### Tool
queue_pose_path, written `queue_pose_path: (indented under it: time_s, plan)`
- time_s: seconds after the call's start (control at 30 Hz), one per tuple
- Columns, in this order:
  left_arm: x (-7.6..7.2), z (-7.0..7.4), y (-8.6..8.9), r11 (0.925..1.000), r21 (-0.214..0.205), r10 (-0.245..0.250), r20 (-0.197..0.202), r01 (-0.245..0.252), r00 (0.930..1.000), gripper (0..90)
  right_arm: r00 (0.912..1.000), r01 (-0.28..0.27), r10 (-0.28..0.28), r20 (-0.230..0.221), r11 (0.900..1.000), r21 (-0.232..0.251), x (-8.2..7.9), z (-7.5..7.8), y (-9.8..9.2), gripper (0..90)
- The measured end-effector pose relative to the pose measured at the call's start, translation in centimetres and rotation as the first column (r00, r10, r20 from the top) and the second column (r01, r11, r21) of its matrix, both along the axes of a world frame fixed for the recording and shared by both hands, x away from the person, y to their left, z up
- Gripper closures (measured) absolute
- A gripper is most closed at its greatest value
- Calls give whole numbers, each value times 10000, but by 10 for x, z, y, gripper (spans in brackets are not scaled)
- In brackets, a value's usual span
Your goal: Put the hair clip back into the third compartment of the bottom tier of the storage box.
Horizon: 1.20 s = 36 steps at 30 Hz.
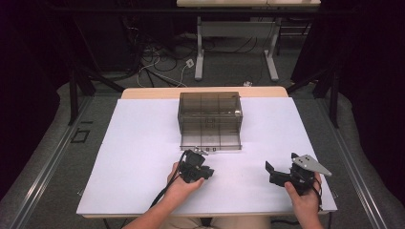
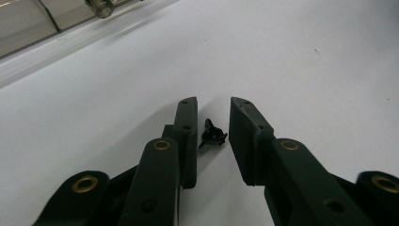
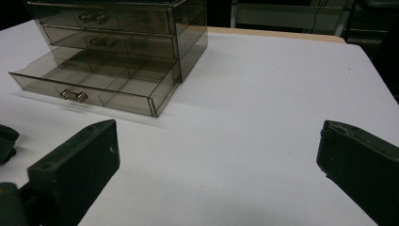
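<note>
1. Left gripper point(image 1: 204, 168) sits low on the white table point(image 1: 143, 143), near the front edge, just before the open bottom drawer point(image 1: 210, 139) of the drawer box point(image 1: 210, 112).
2. Left gripper view: jaws drawn in to a narrow gap, with a small black part point(image 2: 211, 134) lying on the table between them (looks like a tiny clip or screw, too small to tell).
3. The pads are not pressing the part; bare table shows on both sides of it, more on the right side. So the left gripper is nearly closed but grips nothing.
4. Part lies roughly midway along the jaws, nearer the left jaw than the right.
5. Right gripper point(image 1: 278, 172) is held at the table's right front, well apart from the left one, with its grey plate on top.
6. Right gripper view: jaws spread wide, one at each lower corner of the picture, bare table between them, nothing held.
7. Drawer box is smoky clear plastic, three drawers stacked, standing at the middle of the table toward the far edge.
8. Bottom drawer is pulled out toward the person; its compartments look empty in the right gripper view (dividers visible, small metal knob point(image 3: 74, 95) on the front).
9. Upper two drawers are shut, each with its own knob.
10. Both forearms come in from the bottom edge, a hand around each gripper body.
</note>
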<state>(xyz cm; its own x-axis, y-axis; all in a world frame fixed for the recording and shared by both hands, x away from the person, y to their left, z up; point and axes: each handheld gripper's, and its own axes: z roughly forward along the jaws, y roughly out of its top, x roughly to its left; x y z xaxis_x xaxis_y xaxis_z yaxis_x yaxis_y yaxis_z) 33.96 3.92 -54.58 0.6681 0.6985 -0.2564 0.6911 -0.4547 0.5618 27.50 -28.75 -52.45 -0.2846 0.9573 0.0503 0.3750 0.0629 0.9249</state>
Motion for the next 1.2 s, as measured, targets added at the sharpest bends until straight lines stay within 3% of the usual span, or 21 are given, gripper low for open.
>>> queue_pose_path:
  time_s: [0.47, 0.63, 0.83, 0.9, 1.2]
  plan:
    - [-3, 0, -2, 9999, 72, 124, 99, -125, 9999, 788, 9999, 82, -82, -59, 10000, 3, 0, 1, -1, 0]
    - [-3, 1, 0, 9999, 106, -15, 365, 11, 9993, 788, 10000, 54, -54, 5, 9999, 110, 0, 1, -1, 0]
    - [-4, 3, 1, 9998, -85, 210, 510, -205, 9985, 789, 10000, 13, -14, -69, 10000, -8, 1, 0, -2, 0]
    - [-4, 4, 1, 9994, -148, 320, 581, -312, 9978, 789, 9999, 59, -60, 123, 10000, 70, 2, -1, 0, 0]
    - [-5, 8, 5, 9987, -176, 482, 863, -469, 9951, 789, 9999, -64, 64, -157, 10000, -27, 2, -2, -1, 0]
